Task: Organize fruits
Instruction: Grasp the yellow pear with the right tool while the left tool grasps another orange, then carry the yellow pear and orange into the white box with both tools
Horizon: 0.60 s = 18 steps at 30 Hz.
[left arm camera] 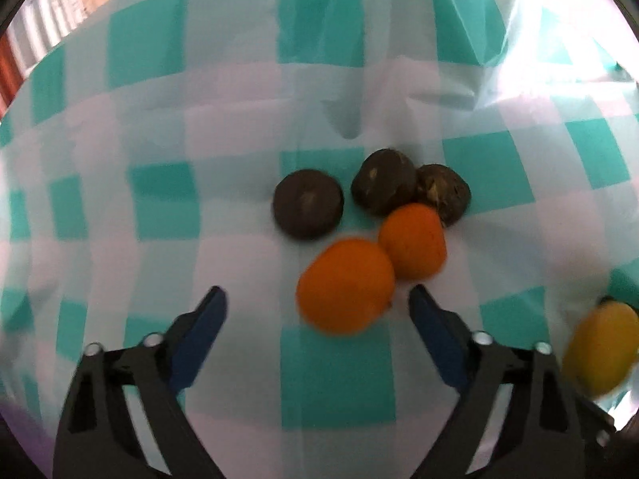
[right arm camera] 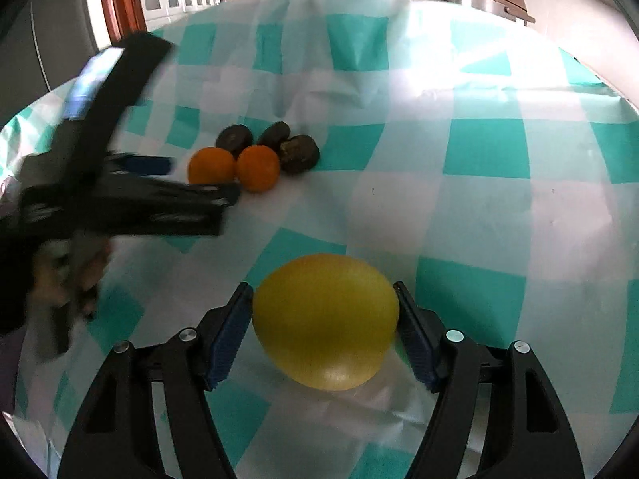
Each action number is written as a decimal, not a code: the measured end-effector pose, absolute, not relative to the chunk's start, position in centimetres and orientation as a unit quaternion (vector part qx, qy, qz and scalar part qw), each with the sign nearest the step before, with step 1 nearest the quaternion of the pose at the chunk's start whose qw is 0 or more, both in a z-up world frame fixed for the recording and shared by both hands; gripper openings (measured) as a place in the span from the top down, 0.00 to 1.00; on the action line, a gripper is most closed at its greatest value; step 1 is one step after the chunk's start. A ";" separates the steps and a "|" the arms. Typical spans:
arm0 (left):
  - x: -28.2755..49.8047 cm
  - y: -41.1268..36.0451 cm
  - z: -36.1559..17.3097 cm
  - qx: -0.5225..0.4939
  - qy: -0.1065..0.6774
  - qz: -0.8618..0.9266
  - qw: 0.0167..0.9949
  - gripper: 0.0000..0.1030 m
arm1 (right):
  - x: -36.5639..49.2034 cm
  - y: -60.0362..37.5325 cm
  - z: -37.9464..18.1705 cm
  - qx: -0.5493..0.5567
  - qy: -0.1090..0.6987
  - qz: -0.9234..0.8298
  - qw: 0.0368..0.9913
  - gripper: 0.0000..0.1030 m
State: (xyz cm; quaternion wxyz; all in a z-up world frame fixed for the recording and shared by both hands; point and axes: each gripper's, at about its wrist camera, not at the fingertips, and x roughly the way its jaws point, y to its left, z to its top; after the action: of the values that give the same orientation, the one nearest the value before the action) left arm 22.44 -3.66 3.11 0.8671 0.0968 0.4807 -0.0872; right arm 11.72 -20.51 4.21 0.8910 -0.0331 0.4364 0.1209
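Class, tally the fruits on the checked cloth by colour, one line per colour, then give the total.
Dark brown fruits: 3
Orange fruits: 2
Yellow fruit: 1, between the fingers of the right gripper
Total: 6

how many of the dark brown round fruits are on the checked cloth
3, in a row behind the two oranges: one dark brown round fruit alone at left, a second in the middle, a third touching it at right. None appears hidden.
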 end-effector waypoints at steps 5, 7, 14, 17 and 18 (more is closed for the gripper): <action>22.2 -4.5 3.4 0.122 0.457 -0.159 0.867 0.58 | 10.8 -20.7 4.3 -0.019 0.432 0.115 0.894 0.33; 21.5 -4.4 3.6 0.114 0.466 -0.164 0.862 0.59 | 10.4 -20.6 4.2 -0.018 0.431 0.111 0.895 0.33; 14.7 -1.8 4.5 0.009 0.500 -0.115 0.859 0.59 | 9.0 -20.0 4.6 -0.009 0.437 0.104 0.893 0.33; 11.0 -1.8 4.8 0.000 0.512 -0.110 0.852 0.59 | 7.4 -19.3 4.6 -0.003 0.444 0.101 0.890 0.34; 9.6 -1.8 5.0 0.003 0.516 -0.112 0.849 0.59 | 6.8 -19.1 4.8 -0.003 0.446 0.100 0.889 0.34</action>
State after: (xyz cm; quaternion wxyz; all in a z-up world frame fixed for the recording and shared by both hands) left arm 9.58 -1.79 5.00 0.8490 0.0028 0.5164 -0.1120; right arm 6.79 -19.12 4.75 0.8894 -0.0034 0.4459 0.1005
